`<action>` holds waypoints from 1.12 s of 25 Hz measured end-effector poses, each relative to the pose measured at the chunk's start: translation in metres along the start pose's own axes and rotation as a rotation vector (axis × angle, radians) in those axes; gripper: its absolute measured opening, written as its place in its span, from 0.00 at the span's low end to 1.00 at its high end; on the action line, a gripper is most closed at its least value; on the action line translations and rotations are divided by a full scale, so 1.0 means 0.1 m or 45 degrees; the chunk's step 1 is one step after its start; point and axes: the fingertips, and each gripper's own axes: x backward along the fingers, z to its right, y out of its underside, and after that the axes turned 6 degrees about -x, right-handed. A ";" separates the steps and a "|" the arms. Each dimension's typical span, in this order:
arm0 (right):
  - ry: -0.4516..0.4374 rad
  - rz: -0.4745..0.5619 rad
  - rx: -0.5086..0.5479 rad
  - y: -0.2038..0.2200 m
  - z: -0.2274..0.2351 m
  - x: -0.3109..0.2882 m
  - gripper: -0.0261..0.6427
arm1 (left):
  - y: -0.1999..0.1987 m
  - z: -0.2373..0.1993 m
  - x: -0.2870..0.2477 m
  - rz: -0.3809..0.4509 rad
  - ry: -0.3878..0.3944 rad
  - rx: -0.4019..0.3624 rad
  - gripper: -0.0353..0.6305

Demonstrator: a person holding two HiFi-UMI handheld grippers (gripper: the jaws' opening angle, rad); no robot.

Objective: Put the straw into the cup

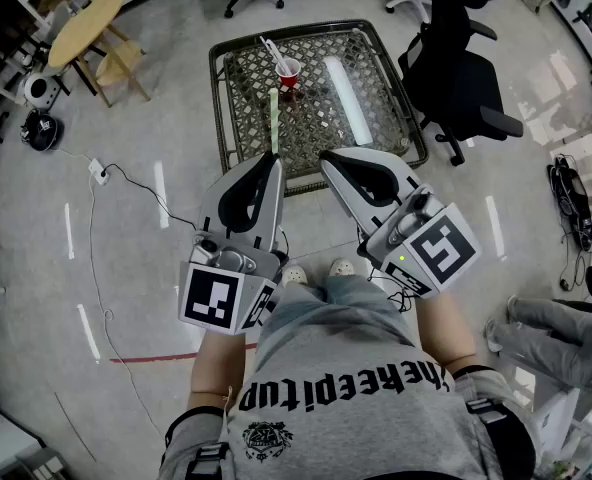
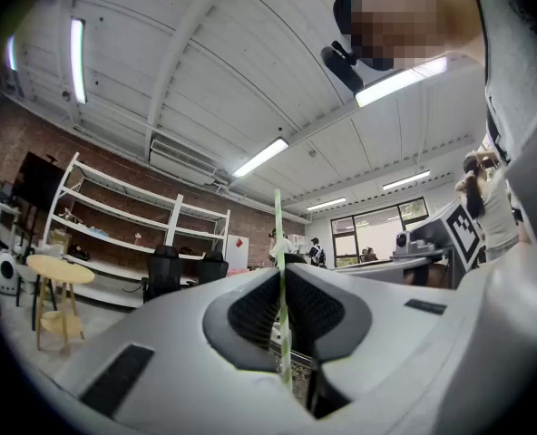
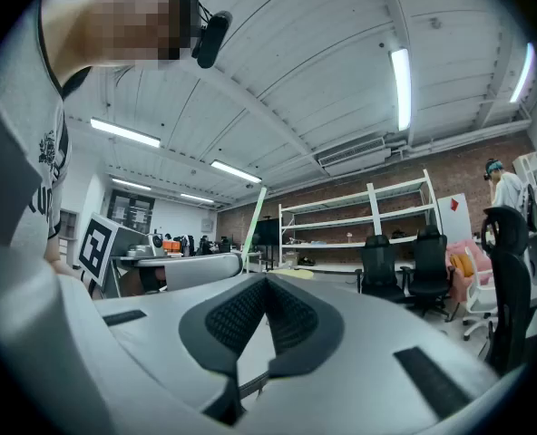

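Between the jaws of the left gripper (image 1: 273, 156): one pale green straw (image 1: 273, 118), clamped near one end, its free length projecting straight past the tips. Jaws closed on it.

Right gripper (image 1: 326, 155): jaws pressed together tip to tip, nothing held. It sits just beside the left gripper, both held out in front of the person's torso.

Beyond the tips: wire-mesh table (image 1: 238, 118), dark frame. Red cup (image 1: 289, 72) on its far half, white sticks leaning out of it. In the head view, the straw's far end shows just short of the cup.

Black office chair (image 1: 463, 78) at the table's right; round wooden table (image 1: 84, 23) far left.
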 end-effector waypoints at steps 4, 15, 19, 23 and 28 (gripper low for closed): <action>0.005 0.002 0.005 0.01 -0.04 -0.08 0.05 | 0.04 -0.08 0.03 -0.011 0.015 -0.008 0.13; 0.029 0.010 -0.004 -0.01 -0.10 -0.18 0.05 | 0.02 -0.15 0.04 -0.009 0.042 -0.015 0.13; 0.044 0.002 -0.030 0.02 -0.13 -0.25 0.05 | 0.03 -0.24 0.08 -0.008 0.052 -0.017 0.13; 0.101 0.016 -0.030 0.06 -0.18 -0.34 0.05 | 0.04 -0.35 0.17 0.005 0.073 -0.012 0.13; 0.164 0.063 -0.031 0.10 -0.27 -0.37 0.05 | 0.08 -0.41 0.25 0.020 0.102 -0.005 0.13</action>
